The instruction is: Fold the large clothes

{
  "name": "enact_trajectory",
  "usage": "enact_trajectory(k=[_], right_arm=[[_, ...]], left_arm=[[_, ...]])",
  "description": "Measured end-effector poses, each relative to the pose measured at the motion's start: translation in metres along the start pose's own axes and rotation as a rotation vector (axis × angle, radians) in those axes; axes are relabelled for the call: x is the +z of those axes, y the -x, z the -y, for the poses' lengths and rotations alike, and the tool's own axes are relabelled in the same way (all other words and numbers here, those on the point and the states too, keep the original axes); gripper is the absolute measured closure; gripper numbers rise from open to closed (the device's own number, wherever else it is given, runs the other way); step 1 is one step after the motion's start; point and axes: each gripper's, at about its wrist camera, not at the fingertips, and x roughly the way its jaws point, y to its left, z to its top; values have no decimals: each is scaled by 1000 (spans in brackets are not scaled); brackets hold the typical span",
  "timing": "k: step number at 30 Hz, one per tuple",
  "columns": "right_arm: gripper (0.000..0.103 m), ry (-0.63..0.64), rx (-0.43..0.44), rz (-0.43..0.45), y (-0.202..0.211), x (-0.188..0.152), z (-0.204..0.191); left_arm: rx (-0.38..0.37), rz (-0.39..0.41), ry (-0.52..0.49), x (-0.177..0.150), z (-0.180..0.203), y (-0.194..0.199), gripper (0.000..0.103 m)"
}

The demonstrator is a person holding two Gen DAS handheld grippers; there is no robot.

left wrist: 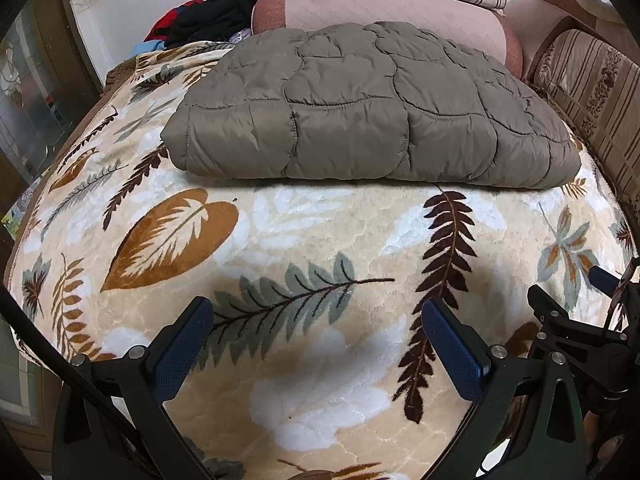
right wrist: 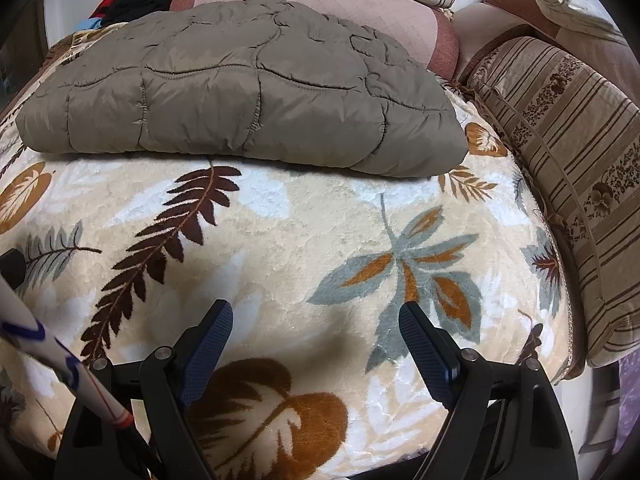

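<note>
Okay, leaf-print blanket (left wrist: pixel 304 240) covers the bed under both grippers. Quilted olive puffer jacket (left wrist: pixel 360 108) sits folded into a thick pad ahead of both, well apart from the tips, near the pink bolster (left wrist: pixel 384 8) and striped cushions (right wrist: pixel 560 128). Left gripper (left wrist: pixel 316 344) spread wide, empty. Right gripper (right wrist: pixel 316 344) also wide, empty. Fold looks about done. Risk: slick padded shell springs open if a finger snags the front edge, or only the top layer gets pinched and the stack peels apart.
</note>
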Motion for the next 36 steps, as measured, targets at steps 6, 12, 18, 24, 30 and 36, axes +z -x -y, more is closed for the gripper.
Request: enact_trajectory(k=[6, 12, 18, 24, 30, 36], right_arm=[[15, 0, 3, 0, 0, 0, -1], [15, 0, 4, -5, -1, 0, -3], [15, -6, 14, -9, -2, -1, -3], [15, -10, 21, -12, -1, -1, -2], [15, -12, 25, -10, 0, -1, -1], [15, -14, 30, -8, 0, -1, -1]], left_arm=[[-1, -7, 1, -1, 0, -3, 0], [-6, -17, 3, -1, -1, -5, 0], [-8, -15, -2, -1, -1, -4, 0], [-8, -14, -4, -2, 0, -4, 0], [-13, -15, -4, -2, 1, -3, 0], [-18, -19, -9, -2, 2, -4, 0]])
